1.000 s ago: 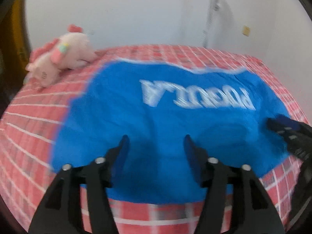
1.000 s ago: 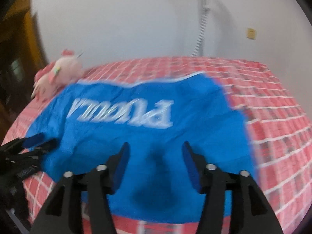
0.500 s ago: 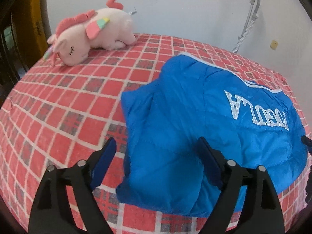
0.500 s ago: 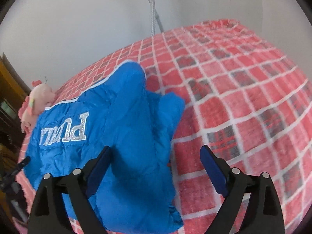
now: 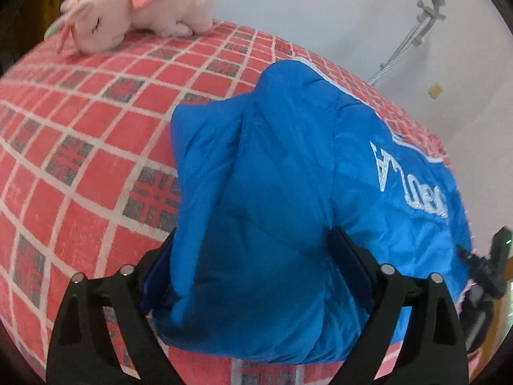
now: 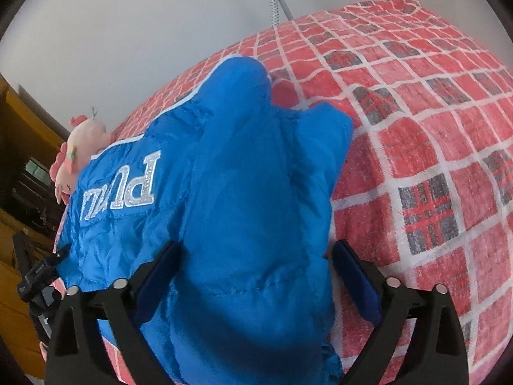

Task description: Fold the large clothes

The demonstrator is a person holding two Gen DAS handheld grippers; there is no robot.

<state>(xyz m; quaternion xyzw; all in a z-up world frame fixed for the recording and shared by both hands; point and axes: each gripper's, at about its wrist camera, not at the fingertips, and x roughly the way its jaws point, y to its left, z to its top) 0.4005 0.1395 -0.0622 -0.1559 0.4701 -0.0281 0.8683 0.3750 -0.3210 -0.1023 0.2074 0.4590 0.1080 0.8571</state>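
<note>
A puffy blue jacket [image 5: 288, 160] with silver lettering lies spread on the bed. In the left wrist view, my left gripper [image 5: 253, 240] straddles the jacket's folded left sleeve. Its jaws stand wide and are closing, with padded fabric bulging between them. In the right wrist view, my right gripper [image 6: 256, 247] straddles the sleeve on the other side of the jacket [image 6: 240, 160]. Its jaws are also wide and closing, with fabric filling the gap. Each gripper shows at the edge of the other's view: the right gripper [image 5: 481, 266] and the left gripper [image 6: 38, 272].
A red checked blanket [image 5: 80, 128] covers the bed [image 6: 433, 128]. A pink plush toy [image 5: 138, 3] lies at the far side near the wall, also seen small [image 6: 83, 141]. A metal hose fitting [image 5: 416, 22] hangs on the white wall. Wooden furniture [image 6: 19, 128] stands left of the bed.
Both grippers left the middle of the jacket's near edge, moved outward to its two sides, opened wider and sank over the sleeves. Fabric now sits between the fingers of each.
</note>
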